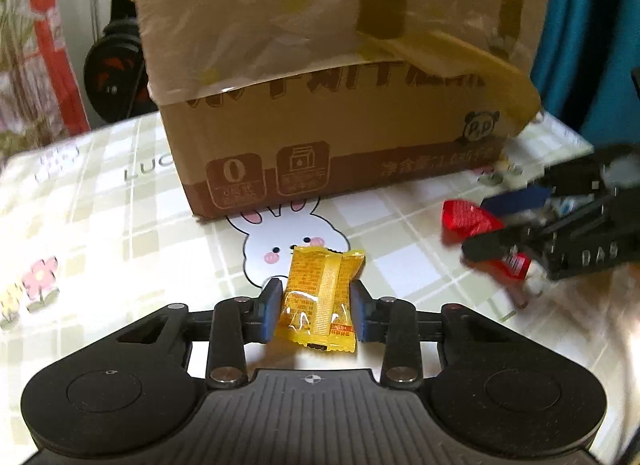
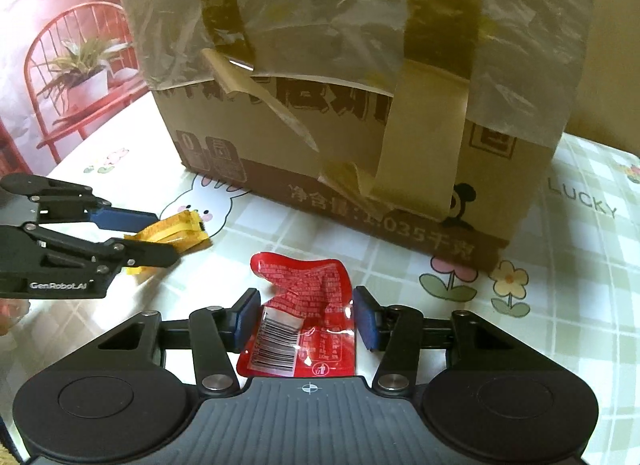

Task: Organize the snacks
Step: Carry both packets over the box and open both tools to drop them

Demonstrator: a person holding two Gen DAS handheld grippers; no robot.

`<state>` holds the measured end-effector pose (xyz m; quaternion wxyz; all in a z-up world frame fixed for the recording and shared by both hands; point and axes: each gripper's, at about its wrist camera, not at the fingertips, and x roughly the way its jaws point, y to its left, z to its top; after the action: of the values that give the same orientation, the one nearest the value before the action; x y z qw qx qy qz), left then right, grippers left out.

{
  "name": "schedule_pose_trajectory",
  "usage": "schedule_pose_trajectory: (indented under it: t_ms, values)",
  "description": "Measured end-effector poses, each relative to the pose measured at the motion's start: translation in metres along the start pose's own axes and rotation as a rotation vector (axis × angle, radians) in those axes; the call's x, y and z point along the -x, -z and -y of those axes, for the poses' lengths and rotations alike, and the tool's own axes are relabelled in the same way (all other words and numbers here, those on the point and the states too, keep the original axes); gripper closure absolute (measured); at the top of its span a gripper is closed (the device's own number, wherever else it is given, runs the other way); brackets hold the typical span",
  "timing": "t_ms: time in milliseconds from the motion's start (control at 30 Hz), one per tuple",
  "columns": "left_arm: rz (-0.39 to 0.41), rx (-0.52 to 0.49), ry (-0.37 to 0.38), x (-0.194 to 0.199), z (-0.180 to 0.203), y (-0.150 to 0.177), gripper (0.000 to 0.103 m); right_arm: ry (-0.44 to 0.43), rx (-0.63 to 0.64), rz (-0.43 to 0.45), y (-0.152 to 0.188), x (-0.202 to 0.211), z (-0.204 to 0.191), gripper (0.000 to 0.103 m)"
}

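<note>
My left gripper is shut on a yellow snack packet, held just above the tablecloth in front of the cardboard box. My right gripper is shut on a red snack packet, also low over the table before the box. In the left wrist view the right gripper with the red packet is at the right. In the right wrist view the left gripper with the yellow packet is at the left.
The box has loose tape strips and a plastic liner draped over its top. The checked tablecloth has a bunny print. A black wheeled object and a red chair stand beyond the table.
</note>
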<state>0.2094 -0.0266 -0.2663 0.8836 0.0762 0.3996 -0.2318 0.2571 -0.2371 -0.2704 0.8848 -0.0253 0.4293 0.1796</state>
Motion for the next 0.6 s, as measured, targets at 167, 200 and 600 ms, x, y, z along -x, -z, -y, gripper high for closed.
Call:
schedule_pose_trajectory:
  t_ms: [167,200,600]
  values:
    - [0.032,0.119,-0.013,0.018,-0.011,0.001,0.069,-0.044,-0.007,0.043,0.006,0.016,-0.002,0.056]
    - [0.049,0.148,-0.015,0.026,-0.014,0.0,0.07,-0.057,-0.004,0.055,0.006,0.02,-0.003,0.056]
    - [0.319,0.226,-0.134,0.133,-0.026,-0.038,0.069,-0.201,0.113,0.3,-0.039,0.088,-0.038,0.056]
